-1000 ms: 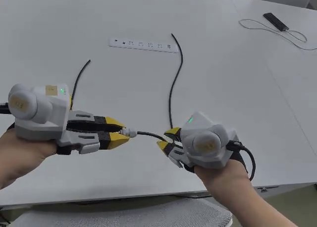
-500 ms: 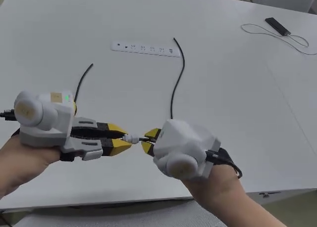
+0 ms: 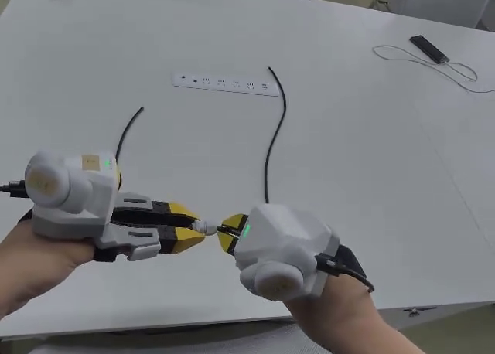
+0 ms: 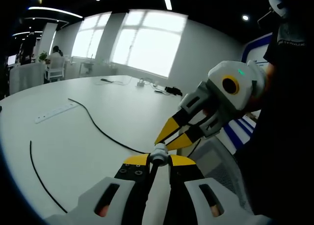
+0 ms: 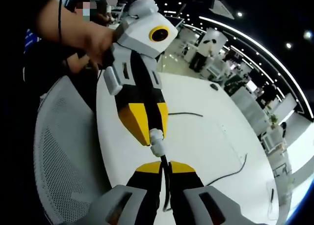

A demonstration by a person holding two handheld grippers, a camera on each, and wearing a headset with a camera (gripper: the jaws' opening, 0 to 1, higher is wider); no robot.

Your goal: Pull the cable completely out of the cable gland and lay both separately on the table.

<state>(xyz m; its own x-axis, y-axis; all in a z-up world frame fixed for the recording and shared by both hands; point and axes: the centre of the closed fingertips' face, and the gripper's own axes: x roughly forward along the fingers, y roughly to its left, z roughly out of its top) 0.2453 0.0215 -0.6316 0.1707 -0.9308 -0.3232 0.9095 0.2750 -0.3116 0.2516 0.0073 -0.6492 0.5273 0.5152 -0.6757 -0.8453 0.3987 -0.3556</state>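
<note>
Both hands hold level above the surface's (image 3: 363,153) near edge, tips almost touching: the left tool (image 3: 193,229) clamps the white cable gland (image 3: 205,228), the right tool (image 3: 229,232) pinches the black cable (image 3: 268,157) just beside it, the cable trailing toward a power strip (image 3: 226,84).

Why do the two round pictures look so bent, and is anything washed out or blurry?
Head view: even light, faint shadows on the white table, nothing blurred. Left gripper view: the fisheye lens bends the table edge, and the windows are blown out white. Right gripper view: the table curves strongly, the room is dim, and the cable between the jaws is crisp.
</note>
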